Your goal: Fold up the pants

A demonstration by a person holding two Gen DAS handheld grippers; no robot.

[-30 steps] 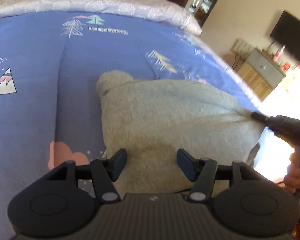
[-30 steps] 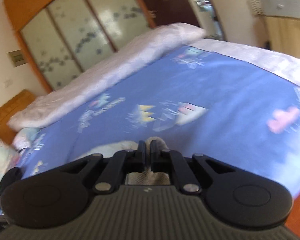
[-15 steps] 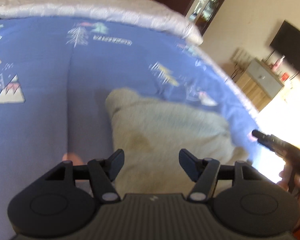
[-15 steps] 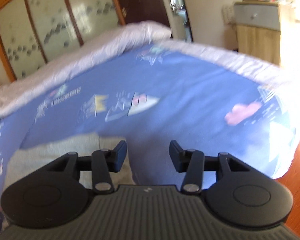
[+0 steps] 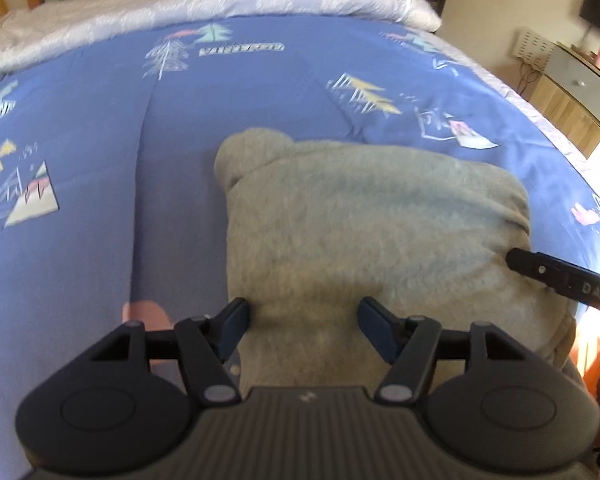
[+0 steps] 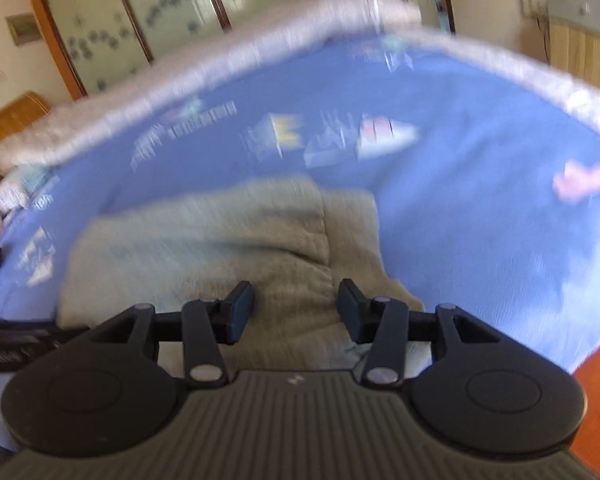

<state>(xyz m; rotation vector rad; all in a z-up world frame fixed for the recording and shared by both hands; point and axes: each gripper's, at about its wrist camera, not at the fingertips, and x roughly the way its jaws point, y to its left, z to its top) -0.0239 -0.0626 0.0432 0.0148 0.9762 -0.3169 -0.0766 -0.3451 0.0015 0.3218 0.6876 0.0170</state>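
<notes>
The pants (image 5: 364, 232) are pale grey-beige and fleecy, folded into a thick, roughly square bundle that fills the centre of the left wrist view, lying on the blue printed bedspread (image 5: 100, 128). One rounded corner bulges at the bundle's upper left; its right edge is soft and rolled. In the right wrist view, which is blurred, a seam or fold line runs down the cloth right of centre. The left gripper (image 5: 304, 326) stands apart and opening over the bundle's near edge, pinching nothing. The right gripper (image 6: 296, 310) also gapes above the cloth, unclamped; its dark finger (image 5: 556, 276) reaches in at the right edge.
</notes>
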